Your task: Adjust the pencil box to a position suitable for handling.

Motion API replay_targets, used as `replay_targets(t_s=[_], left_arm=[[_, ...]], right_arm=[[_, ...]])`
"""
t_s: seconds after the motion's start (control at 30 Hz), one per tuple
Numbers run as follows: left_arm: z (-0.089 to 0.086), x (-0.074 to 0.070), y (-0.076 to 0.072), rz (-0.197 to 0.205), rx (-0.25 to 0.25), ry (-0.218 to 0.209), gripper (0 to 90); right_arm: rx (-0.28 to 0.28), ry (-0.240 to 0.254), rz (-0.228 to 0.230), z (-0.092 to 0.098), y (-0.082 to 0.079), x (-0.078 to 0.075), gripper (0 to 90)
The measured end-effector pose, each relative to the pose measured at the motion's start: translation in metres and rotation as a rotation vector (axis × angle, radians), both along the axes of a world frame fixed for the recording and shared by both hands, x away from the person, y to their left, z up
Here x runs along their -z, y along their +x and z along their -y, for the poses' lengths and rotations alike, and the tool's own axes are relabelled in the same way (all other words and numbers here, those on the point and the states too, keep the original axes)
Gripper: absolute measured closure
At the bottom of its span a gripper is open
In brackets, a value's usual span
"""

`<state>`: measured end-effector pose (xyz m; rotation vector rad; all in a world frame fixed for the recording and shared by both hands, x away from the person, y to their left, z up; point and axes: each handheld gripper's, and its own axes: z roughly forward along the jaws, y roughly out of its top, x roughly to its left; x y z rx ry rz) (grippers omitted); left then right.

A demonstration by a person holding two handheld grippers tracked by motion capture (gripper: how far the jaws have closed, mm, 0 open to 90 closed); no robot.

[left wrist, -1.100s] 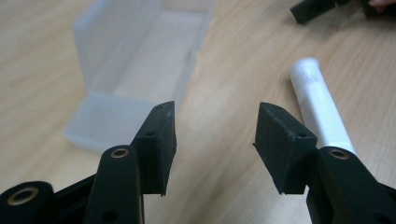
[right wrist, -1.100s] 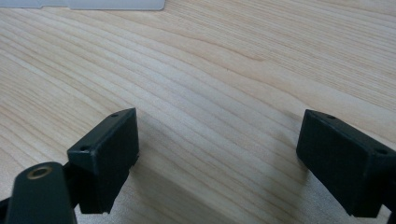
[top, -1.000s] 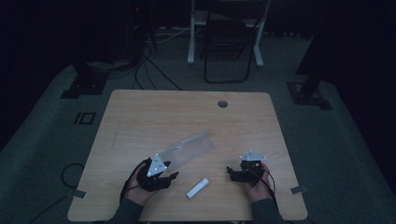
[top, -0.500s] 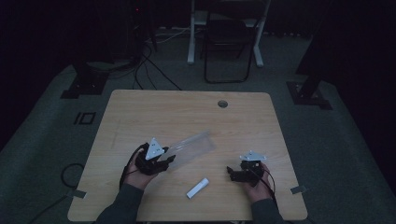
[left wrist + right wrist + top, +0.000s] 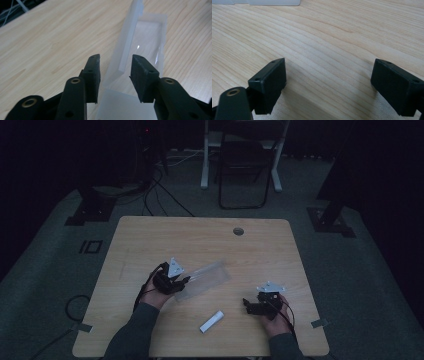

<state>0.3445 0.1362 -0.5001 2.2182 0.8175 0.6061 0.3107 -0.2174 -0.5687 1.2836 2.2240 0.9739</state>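
Note:
A long clear plastic box [image 5: 207, 277] lies slantwise on the wooden table [image 5: 200, 240]. My left gripper [image 5: 186, 280] is at the box's near left end. In the left gripper view the box [image 5: 147, 32] runs away from me, and one of its upright walls stands between the jaws of the left gripper [image 5: 115, 58]. The jaws have just been closing, and a small gap still shows on each side of the wall. My right gripper [image 5: 246, 304] rests near the front right, open, with only bare wood between the jaws of this gripper [image 5: 328, 67]. A short white stick [image 5: 212, 321] lies between the hands.
A round hole [image 5: 238, 231] sits near the table's far edge. A folding chair [image 5: 245, 170] and a white frame stand beyond the table, with cables on the floor. The box's pale edge [image 5: 262, 2] shows at the top of the right gripper view.
My left hand has moved away from the front edge, up to the box's end, and its jaws have narrowed around the box. The right hand has stayed put.

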Motion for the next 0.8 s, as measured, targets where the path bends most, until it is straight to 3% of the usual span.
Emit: replay_targets(t_s=[0.17, 0.33, 0.8], left_arm=[[0.006, 0.005, 0.002, 0.008, -0.009, 0.027, 71.1], [0.012, 0.005, -0.002, 0.036, -0.023, 0.082, 80.4], [0.007, 0.006, -0.026, 0.049, -0.079, 0.089, 82.3]], right_arm=[[0.0, 0.0, 0.0, 0.0, 0.0, 0.0, 12.7], [0.0, 0.0, 0.0, 0.0, 0.0, 0.0, 12.7], [-0.001, 0.0, 0.001, 0.0, 0.0, 0.0, 12.7]])
